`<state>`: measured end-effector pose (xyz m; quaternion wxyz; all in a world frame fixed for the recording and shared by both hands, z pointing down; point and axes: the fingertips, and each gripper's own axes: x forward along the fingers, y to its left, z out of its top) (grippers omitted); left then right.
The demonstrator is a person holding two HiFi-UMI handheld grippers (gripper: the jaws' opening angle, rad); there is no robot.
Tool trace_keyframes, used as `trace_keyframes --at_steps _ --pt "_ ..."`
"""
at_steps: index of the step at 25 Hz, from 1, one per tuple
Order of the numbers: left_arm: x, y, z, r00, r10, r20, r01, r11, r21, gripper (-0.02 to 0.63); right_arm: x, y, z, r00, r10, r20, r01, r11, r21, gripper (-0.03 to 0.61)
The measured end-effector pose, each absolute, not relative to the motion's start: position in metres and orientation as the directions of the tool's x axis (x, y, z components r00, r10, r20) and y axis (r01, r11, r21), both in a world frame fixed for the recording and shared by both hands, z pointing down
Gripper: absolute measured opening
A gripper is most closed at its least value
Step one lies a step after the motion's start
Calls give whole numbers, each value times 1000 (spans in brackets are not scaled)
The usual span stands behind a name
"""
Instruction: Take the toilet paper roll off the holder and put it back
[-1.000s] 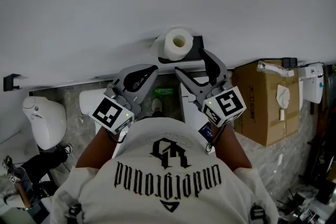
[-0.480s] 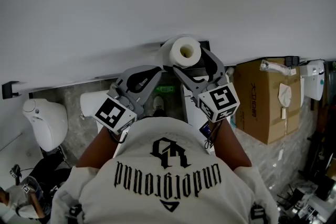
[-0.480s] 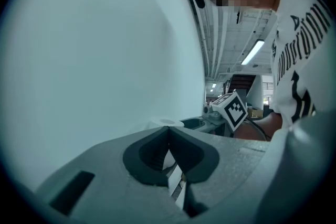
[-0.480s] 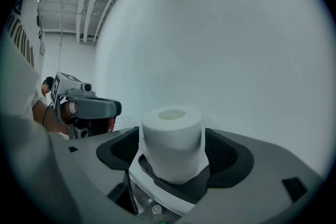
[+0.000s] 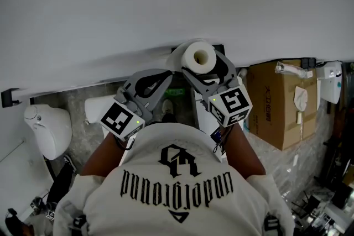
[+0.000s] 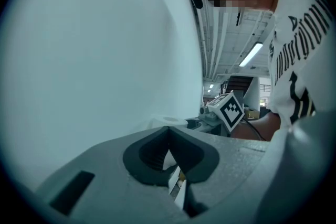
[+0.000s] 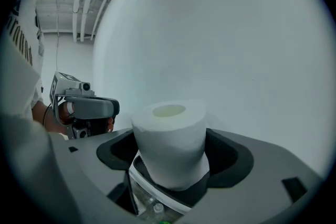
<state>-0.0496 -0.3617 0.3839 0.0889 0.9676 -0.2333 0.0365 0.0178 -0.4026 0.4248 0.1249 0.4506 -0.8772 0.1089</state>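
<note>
since a second ago the right gripper (image 5: pixel 202 66) has come around the roll (image 5: pixel 198 54), its jaws just opening wide and not pressing it; roll still on the holder (image 5: pixel 219 47). better to close softly on its middle, then lift straight. left gripper (image 5: pixel 159 75) jaws together, empty

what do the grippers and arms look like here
The left gripper and right gripper are grey plastic, with curved jaws lined in black pads. Each carries a white cube with black square markers and a small green light. A thin black cable hangs by the right one. The person wears a white shirt with black lettering; the forearms are bare.
</note>
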Motion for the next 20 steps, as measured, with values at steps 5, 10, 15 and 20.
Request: trace_keyframes --at_steps 5,10,15,20 --pt "-50 -361 386 888 -447 112 -460 -873 161 14 20 -403 427 -549 -769 326 -825 560 -68 341" --pt "-49 -354 385 885 -452 111 -465 -871 158 14 23 -399 427 -547 -775 318 -825 562 -50 341" --pt "-44 -344 379 885 -454 108 -466 -873 145 14 28 -393 414 -545 -787 290 -826 563 -24 341" --pt "-29 -324 371 886 -454 96 -463 -876 134 14 39 -375 398 -551 -792 262 -822 570 -5 341"
